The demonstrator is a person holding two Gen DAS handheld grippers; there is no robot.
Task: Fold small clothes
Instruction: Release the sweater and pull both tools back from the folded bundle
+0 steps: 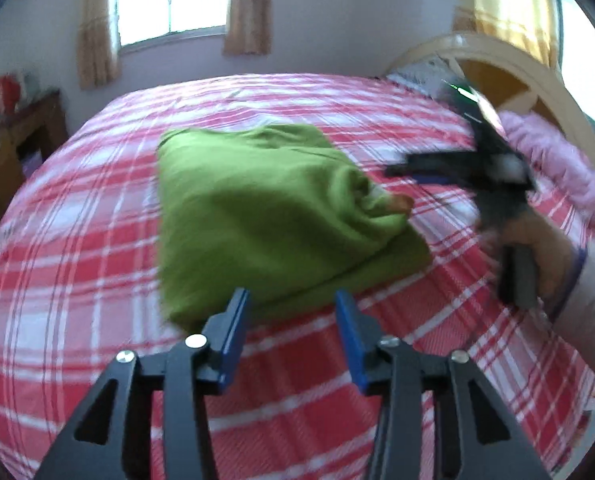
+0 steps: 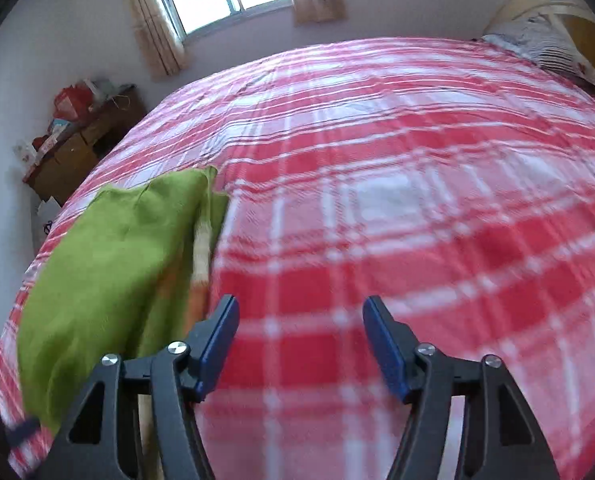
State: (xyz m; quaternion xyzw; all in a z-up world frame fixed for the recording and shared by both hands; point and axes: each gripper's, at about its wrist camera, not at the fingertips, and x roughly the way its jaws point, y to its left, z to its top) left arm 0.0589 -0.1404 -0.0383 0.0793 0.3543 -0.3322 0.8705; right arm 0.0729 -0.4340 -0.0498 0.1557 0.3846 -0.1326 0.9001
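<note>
on the bed, a green garment (image 1: 265,208) lies in a loose fold on the red and white checked bedspread (image 1: 97,272), roughly in the middle of the left wrist view. its right side is bunched into wrinkles, and a small patch of orange and white shows at that edge, too blurred to tell what it is. in the right wrist view the same garment (image 2: 109,260) sits at the left, with a pale orange strip along its near edge; its lower corner is hidden behind the gripper frame.

the left gripper (image 1: 293,320) hovers just above the garment's near edge, its 2 blue fingers (image 1: 233,332) spread apart with nothing between them. whether the tips touch the cloth cannot be told.

the right gripper (image 2: 299,328) is over bare bedspread, beside the garment and clear of it, jaws released and empty. seen from the left wrist it (image 1: 417,174) is a dark smear of motion blur to the right of the garment, held by a hand (image 1: 537,252) whose sleeve is cut off by the frame edge.

behind the bed, a window (image 1: 169,0) with tan curtains (image 1: 245,8) glares white. a wooden dresser (image 2: 77,152) with blurred red clutter stands at left. a pale curved headboard (image 1: 517,76) and a pink pillow (image 1: 549,160) are partly cut off at right.
</note>
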